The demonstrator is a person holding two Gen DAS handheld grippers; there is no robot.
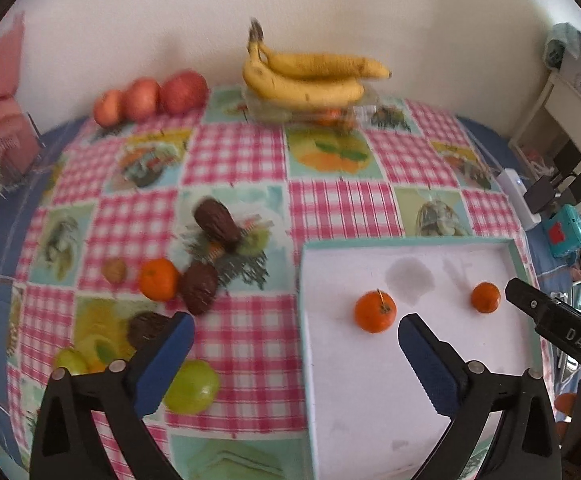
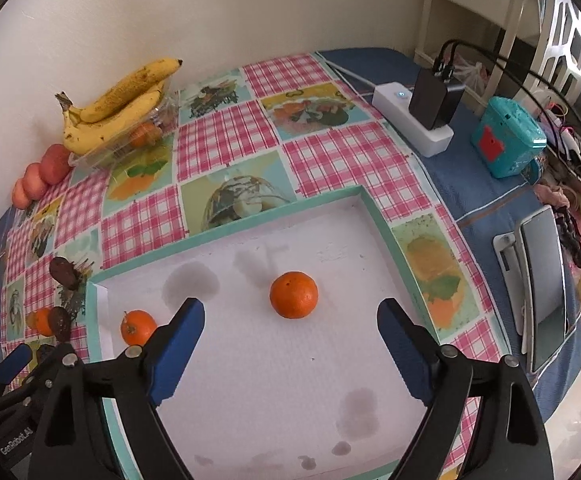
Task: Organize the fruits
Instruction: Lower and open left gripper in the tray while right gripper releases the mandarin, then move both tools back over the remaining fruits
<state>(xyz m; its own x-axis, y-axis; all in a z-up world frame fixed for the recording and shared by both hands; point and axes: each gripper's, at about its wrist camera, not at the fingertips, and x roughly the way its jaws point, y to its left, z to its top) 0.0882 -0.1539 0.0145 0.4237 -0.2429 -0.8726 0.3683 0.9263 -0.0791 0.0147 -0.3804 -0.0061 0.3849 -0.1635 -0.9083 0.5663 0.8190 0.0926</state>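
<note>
both grippers are held spread, nothing pinched — the right gripper frames one tangerine lying in the white tray on a checked tablecloth — the left gripper hangs over the tray's edge.

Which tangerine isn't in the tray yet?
The tangerine on the checked cloth beside the brown fruits; the other two already lie on the white tray.

Two mandarins lying inside the white tray, one more mandarin lying on the desk, three apples standing by the wall, two bananas resting on a clear box, two green fruits lying near the front.
</note>
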